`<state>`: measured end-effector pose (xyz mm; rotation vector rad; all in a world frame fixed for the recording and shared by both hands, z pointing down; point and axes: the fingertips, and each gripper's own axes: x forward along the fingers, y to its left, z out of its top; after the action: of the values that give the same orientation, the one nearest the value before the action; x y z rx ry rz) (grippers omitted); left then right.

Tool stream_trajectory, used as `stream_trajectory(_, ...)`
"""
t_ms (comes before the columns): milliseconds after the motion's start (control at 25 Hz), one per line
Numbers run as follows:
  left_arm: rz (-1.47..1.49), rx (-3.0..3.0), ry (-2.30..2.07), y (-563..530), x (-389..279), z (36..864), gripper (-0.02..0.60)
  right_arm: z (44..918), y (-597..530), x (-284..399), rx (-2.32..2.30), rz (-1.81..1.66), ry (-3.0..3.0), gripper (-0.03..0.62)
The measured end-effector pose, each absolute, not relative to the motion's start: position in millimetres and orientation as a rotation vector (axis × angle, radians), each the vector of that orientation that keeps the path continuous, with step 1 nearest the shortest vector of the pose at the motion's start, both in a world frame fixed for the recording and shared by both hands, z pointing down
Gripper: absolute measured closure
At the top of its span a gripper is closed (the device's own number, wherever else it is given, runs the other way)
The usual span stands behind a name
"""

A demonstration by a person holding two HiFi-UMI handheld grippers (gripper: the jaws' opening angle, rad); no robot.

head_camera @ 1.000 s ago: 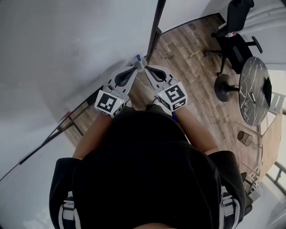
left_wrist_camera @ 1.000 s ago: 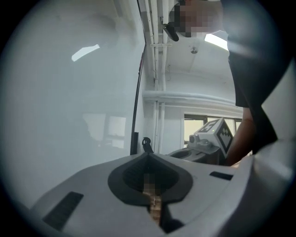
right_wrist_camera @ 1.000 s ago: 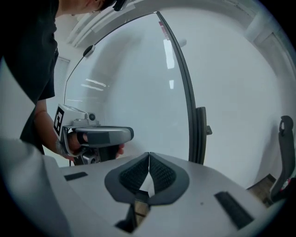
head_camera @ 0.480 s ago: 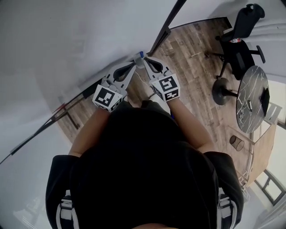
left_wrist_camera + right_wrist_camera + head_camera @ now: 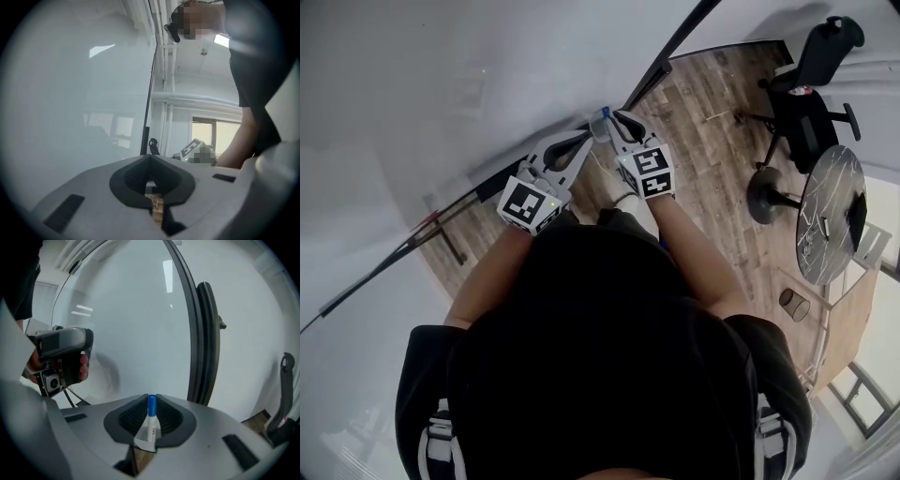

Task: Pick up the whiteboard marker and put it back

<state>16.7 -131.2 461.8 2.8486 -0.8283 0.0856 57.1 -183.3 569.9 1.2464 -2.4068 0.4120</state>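
Observation:
My right gripper (image 5: 151,398) holds the whiteboard marker (image 5: 151,423), a white barrel with a blue cap (image 5: 152,405) that points out past the fingertips. The jaws have just been opening a little, and the marker still sits pinched between the pads. In the head view the blue cap (image 5: 601,119) shows by the lower edge of the whiteboard (image 5: 441,84), between the tips of my right gripper (image 5: 610,122) and my left gripper (image 5: 590,134). The jaws of my left gripper (image 5: 150,157) meet at the tips with nothing visible between them.
The whiteboard's dark frame edge (image 5: 670,52) runs up to the right, and its stand leg (image 5: 441,234) crosses the wooden floor (image 5: 712,141) at the left. A black office chair (image 5: 811,80), a round glass table (image 5: 834,216) and a small bin (image 5: 789,302) stand at the right.
My right gripper has sunk with the marker and drawn in closer to the left gripper's tip at the board's lower edge. The left gripper has hardly moved.

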Motion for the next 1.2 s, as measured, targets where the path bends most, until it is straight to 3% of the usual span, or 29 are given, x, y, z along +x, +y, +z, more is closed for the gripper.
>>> stream_trajectory(520, 0.112, 2.83, -0.872, -123, 0, 452, 0.578, 586, -190, 46, 1.207, 0.428, -2.383, 0.505)
stream_trajectory(1200, 0.126, 2.813, -0.906, -121, -12, 452, 0.578, 586, -194, 47, 1.217, 0.412, -2.396, 0.53)
